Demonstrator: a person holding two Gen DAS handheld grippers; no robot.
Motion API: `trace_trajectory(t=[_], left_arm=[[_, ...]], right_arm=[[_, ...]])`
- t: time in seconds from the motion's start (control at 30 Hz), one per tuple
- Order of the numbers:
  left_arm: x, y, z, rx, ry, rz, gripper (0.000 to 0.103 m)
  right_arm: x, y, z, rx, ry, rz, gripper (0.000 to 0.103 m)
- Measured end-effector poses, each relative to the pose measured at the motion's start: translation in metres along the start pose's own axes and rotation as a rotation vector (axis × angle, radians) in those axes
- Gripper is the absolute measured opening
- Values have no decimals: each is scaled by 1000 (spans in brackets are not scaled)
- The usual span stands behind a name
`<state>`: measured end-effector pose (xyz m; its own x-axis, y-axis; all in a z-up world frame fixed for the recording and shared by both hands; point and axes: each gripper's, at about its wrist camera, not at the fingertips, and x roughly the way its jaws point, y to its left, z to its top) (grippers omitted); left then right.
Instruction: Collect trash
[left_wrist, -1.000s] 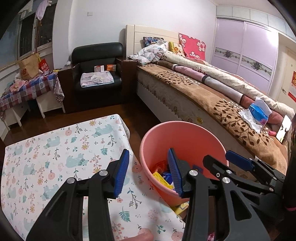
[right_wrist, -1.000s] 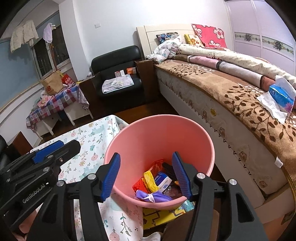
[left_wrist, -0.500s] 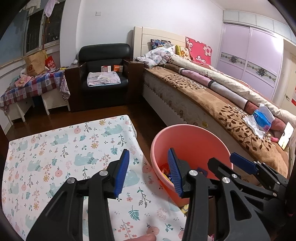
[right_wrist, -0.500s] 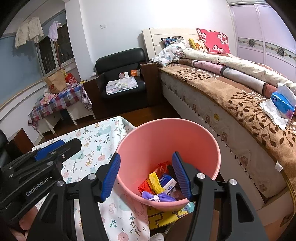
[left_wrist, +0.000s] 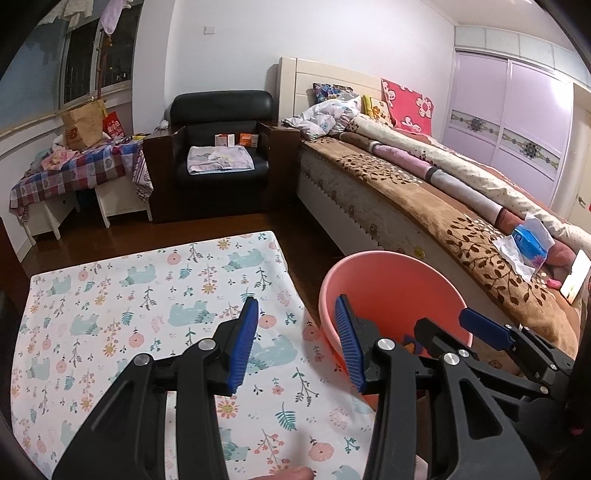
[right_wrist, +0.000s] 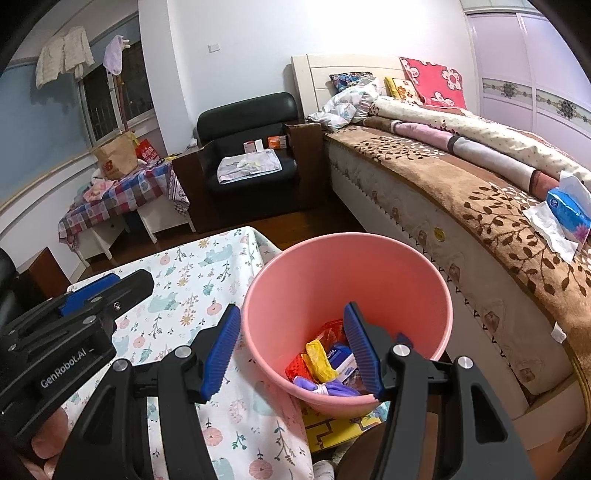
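A pink bin (right_wrist: 347, 288) stands on the floor between the cloth-covered table (right_wrist: 192, 280) and the bed. It holds several wrappers: red, yellow, blue-white and purple trash (right_wrist: 325, 365). My right gripper (right_wrist: 291, 347) is open and empty, above the bin's near rim. My left gripper (left_wrist: 295, 339) is open and empty, above the table's right edge (left_wrist: 288, 288) beside the bin (left_wrist: 391, 291). The left gripper also shows in the right wrist view (right_wrist: 92, 295), and the right gripper in the left wrist view (left_wrist: 487, 332).
A floral tablecloth (left_wrist: 147, 295) covers the table. The bed (left_wrist: 424, 206) with a blue tissue pack (left_wrist: 528, 247) runs along the right. A black armchair (left_wrist: 221, 155) and a checked side table (left_wrist: 77, 173) stand at the back. A yellow box (right_wrist: 332, 424) lies under the bin.
Both grippers have pulled back and up from the bin; more of the table and floor is in view. Both stay open and empty.
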<state>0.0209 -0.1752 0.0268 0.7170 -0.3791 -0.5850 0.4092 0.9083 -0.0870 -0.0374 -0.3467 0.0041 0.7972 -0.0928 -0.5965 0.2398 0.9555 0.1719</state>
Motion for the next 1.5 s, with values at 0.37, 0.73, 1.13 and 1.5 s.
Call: trace_trajectory(t=[0.37,0.73,1.13,1.5], left_arm=[[-9,7,-2,-18,-4,21,44],[-18,10,-3,-24,-18,26,44],[-23,12,-3,-28,-24,31,44],[-25,11,-3,-29,-22,33,44]], right_arm=[[-3,8,-2,-8,6,6,58],[-5,11,-3,-13,2,8,58],[-11,18,-2,-18,-3,15,58],[-13,20,-3,-19,4,15,58]])
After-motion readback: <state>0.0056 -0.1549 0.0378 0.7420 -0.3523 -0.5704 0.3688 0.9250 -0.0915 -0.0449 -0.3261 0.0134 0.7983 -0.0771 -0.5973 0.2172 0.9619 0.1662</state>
